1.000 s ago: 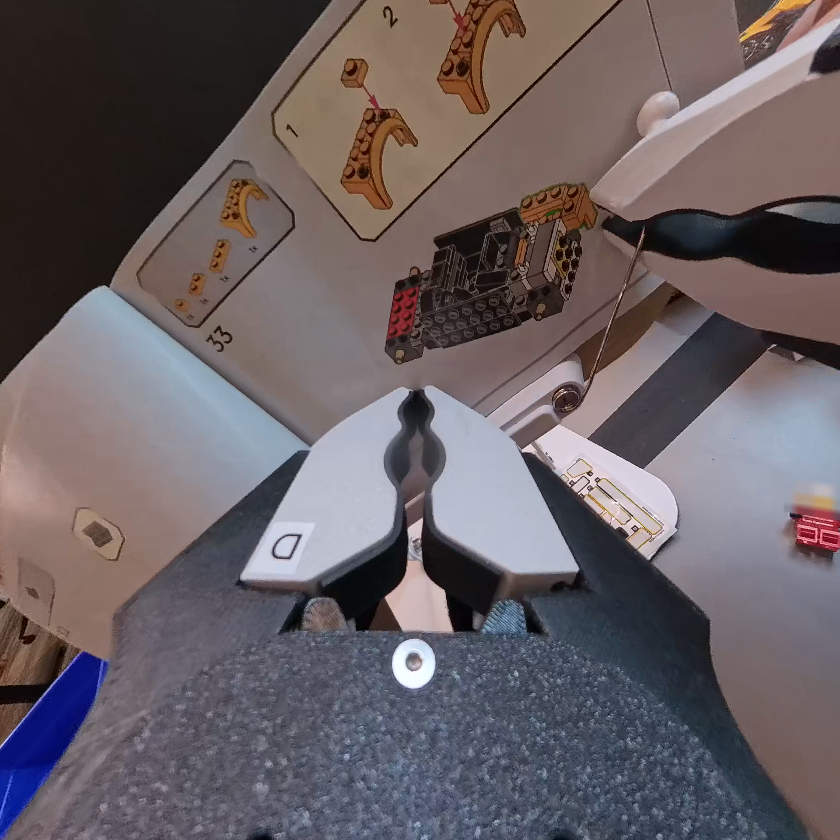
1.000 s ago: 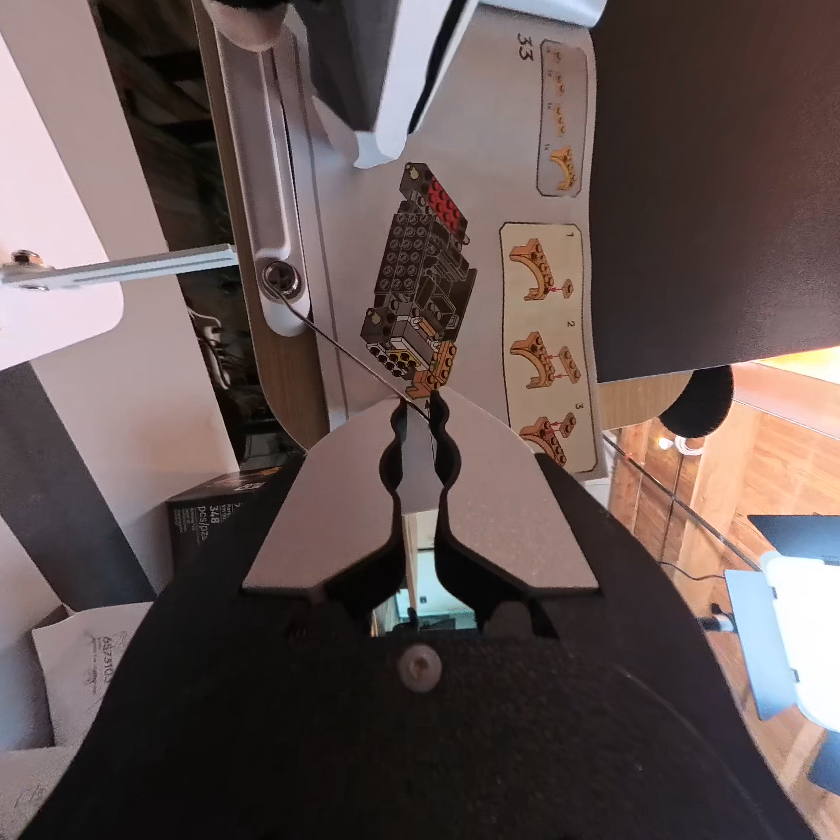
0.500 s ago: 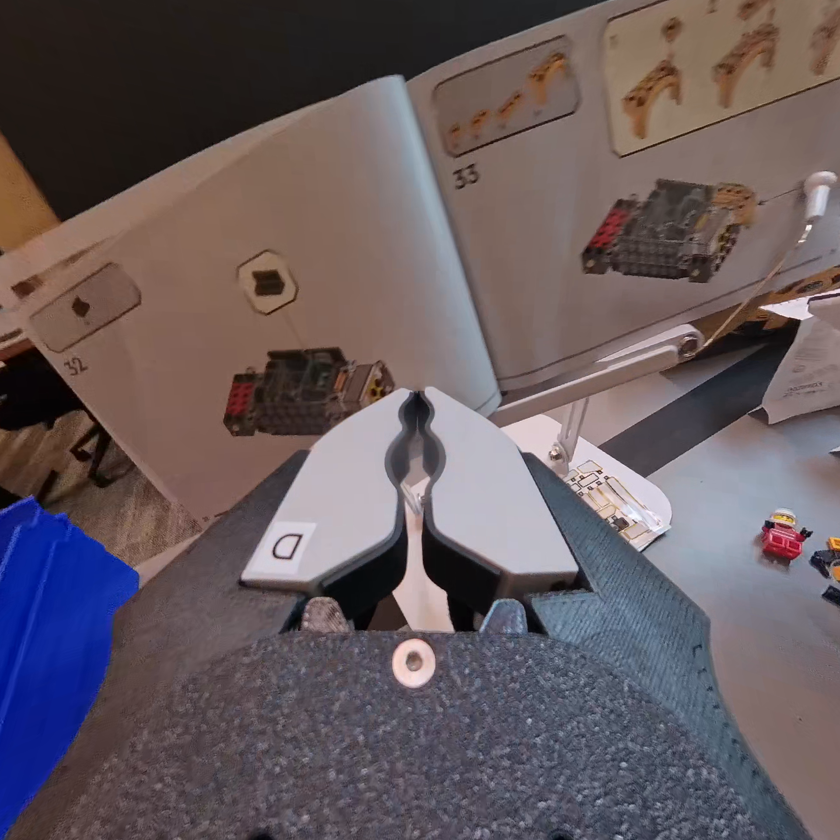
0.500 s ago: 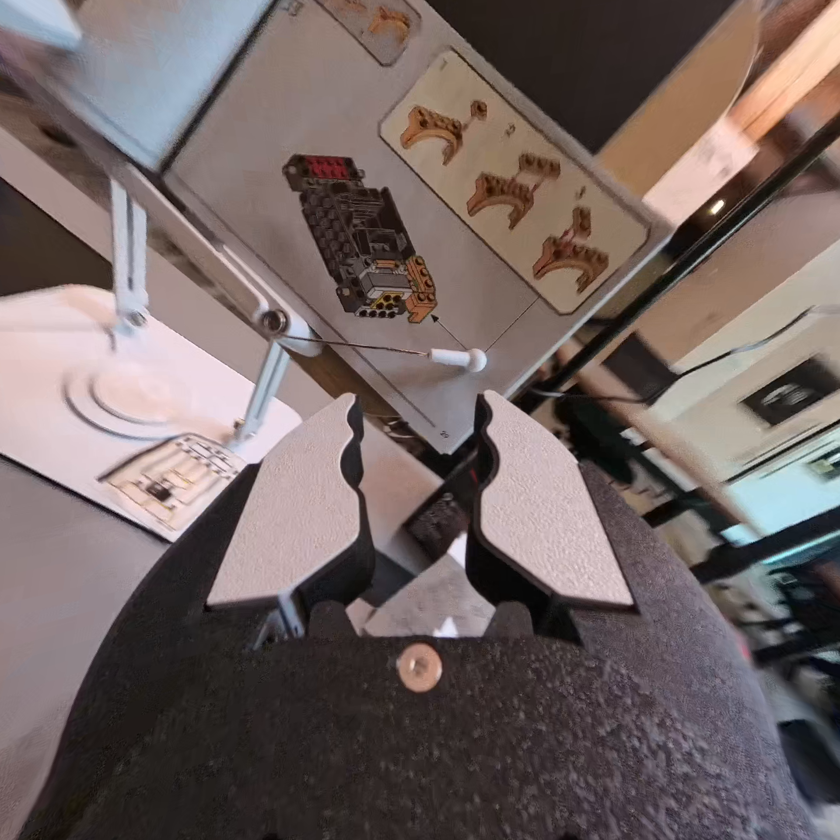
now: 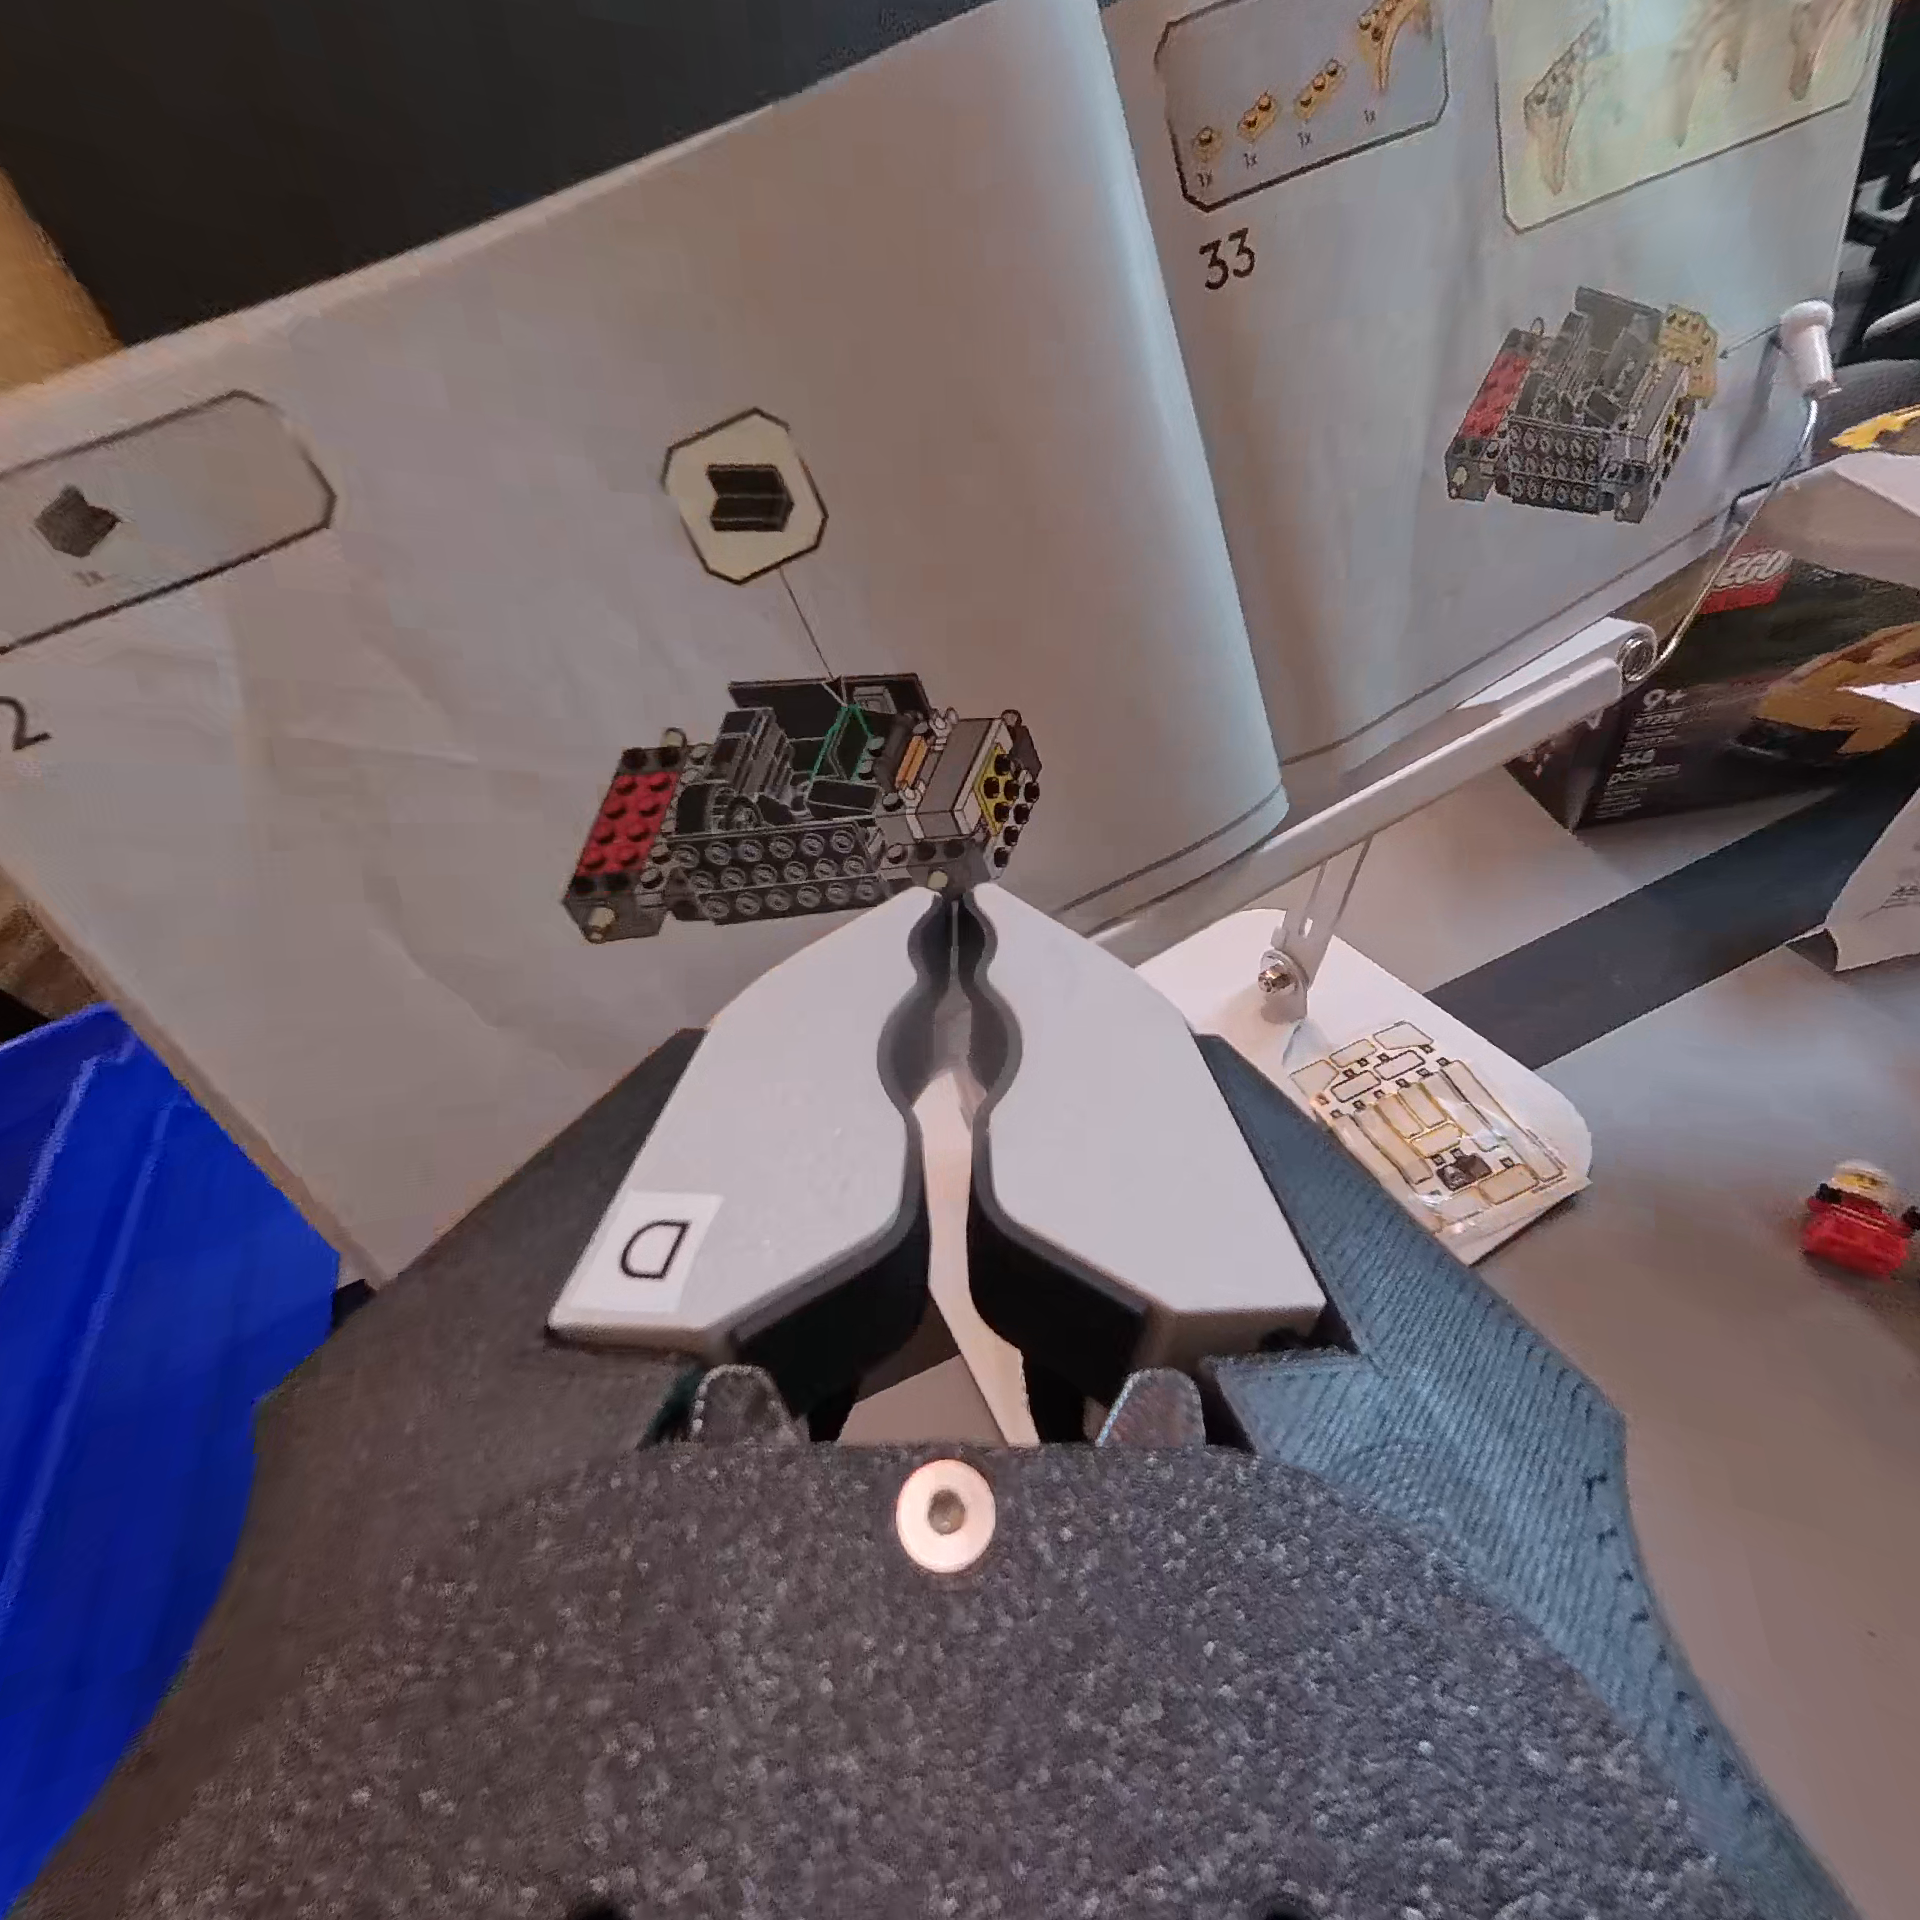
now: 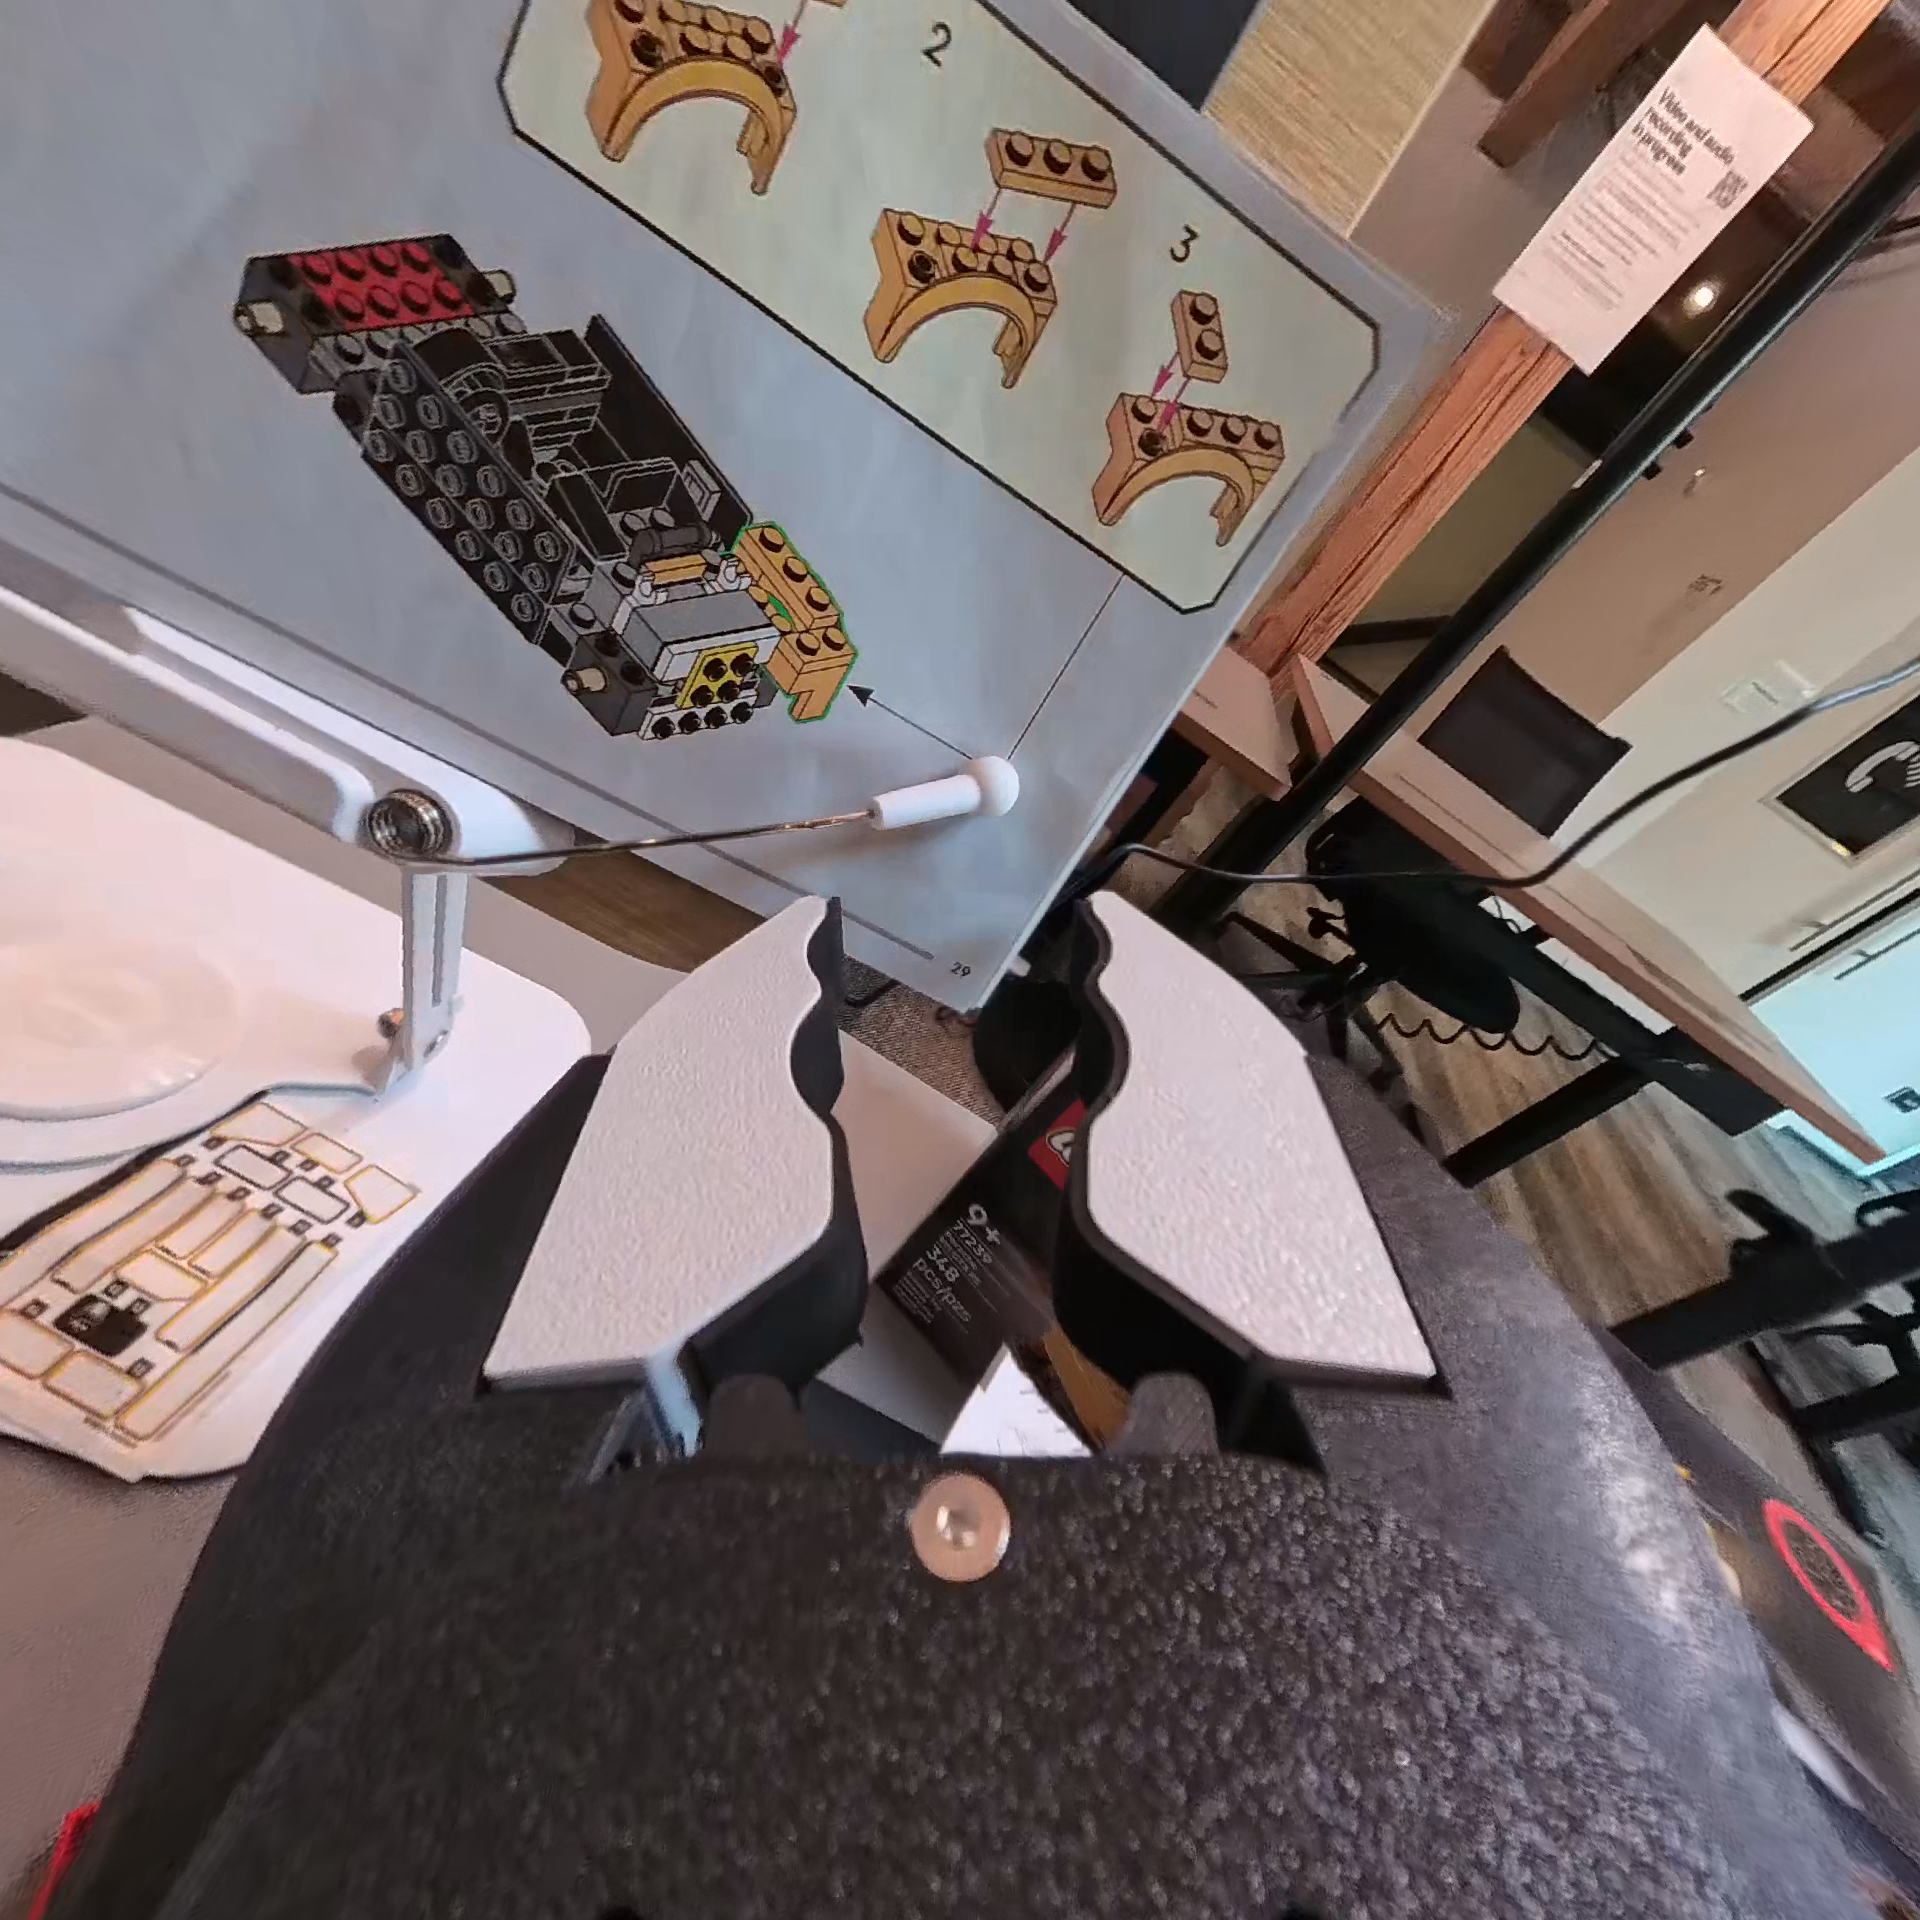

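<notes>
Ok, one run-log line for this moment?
left hand-held gripper: shut, at open instruction booklet | right hand-held gripper: open, empty, below page-holder wire | white stand holds booklet

An open instruction booklet [image 5: 852,416] stands propped on a white book stand [image 5: 1455,727] in front of me, its pages showing brick-build drawings; a thin wire page clip with a white tip [image 6: 940,798] lies across the right-hand page. The stand's white base [image 6: 156,935] rests on the grey table [image 5: 1714,1403], and a sheet of gold-edged stickers [image 5: 1423,1127] lies partly over it. Near the sheet, to the right, sits a small red toy figure [image 5: 1860,1221]. Behind that stands a black toy box [image 5: 1745,717]. At far left is a blue bin [image 5: 114,1299]. Farther back I see wooden tables [image 6: 1558,831].
</notes>
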Demonstrator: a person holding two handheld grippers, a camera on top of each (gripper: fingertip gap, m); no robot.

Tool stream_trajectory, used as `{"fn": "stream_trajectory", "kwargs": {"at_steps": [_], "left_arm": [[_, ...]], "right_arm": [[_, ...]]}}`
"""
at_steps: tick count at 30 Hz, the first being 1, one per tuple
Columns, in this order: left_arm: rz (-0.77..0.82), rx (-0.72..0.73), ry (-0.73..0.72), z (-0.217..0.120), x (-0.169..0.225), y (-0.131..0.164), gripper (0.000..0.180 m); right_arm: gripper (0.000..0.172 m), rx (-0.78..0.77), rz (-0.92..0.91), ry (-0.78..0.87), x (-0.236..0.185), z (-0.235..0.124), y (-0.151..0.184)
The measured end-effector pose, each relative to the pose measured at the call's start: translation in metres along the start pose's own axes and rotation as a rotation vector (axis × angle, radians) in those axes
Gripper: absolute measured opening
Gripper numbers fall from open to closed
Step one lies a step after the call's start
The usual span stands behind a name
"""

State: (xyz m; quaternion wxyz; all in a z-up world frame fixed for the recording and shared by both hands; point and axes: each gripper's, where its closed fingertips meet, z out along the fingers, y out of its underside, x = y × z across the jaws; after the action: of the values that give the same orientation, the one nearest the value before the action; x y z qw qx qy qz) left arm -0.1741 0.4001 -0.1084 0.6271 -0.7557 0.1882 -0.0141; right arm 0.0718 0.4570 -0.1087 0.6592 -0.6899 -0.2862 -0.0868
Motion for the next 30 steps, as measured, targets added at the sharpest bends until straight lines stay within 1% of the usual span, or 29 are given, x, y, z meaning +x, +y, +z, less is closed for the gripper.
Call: {"fn": "stream_trajectory", "kwargs": {"at_steps": [3, 6, 9, 11, 14, 17, 21, 24, 27, 29, 30], "left_arm": [[0.025, -0.002, -0.031, -0.004, -0.005, 0.000, 0.001], [0.027, -0.004, -0.040, -0.007, -0.009, 0.002, 0.000], [0.030, -0.006, -0.044, -0.008, -0.010, 0.003, 0.000], [0.040, 0.000, -0.041, -0.010, -0.008, 0.000, 0.000], [0.032, 0.022, -0.026, -0.018, -0.002, -0.009, 0.000], [-0.028, 0.062, 0.028, -0.036, 0.010, -0.024, 0.000], [-0.034, 0.141, 0.097, -0.075, 0.032, -0.051, 0.005], [-0.012, 0.148, 0.238, -0.109, 0.065, -0.064, 0.014], [0.009, 0.125, 0.424, -0.146, 0.106, -0.058, 0.021], [0.062, 0.092, 0.523, -0.169, 0.132, -0.036, 0.023], [0.097, 0.050, 0.558, -0.177, 0.143, -0.017, 0.026]], "right_arm": [[0.043, -0.005, 0.037, -0.025, 0.002, 0.008, 0.001], [0.043, -0.004, 0.064, -0.041, 0.000, 0.006, 0.001], [0.041, 0.004, 0.071, -0.037, 0.000, -0.004, -0.001], [0.042, 0.049, 0.099, -0.056, -0.002, -0.020, -0.011], [0.043, 0.114, 0.114, -0.140, -0.016, -0.053, -0.028], [0.044, 0.160, 0.125, -0.261, -0.037, -0.094, -0.041], [0.044, 0.162, 0.130, -0.511, -0.079, -0.155, -0.045], [0.040, 0.156, 0.093, -0.665, -0.111, -0.200, -0.040], [0.038, 0.076, 0.016, -0.817, -0.144, -0.239, -0.017], [0.038, 0.017, -0.010, -0.905, -0.163, -0.260, 0.002], [0.039, -0.005, -0.015, -0.945, -0.172, -0.271, 0.010]]}}
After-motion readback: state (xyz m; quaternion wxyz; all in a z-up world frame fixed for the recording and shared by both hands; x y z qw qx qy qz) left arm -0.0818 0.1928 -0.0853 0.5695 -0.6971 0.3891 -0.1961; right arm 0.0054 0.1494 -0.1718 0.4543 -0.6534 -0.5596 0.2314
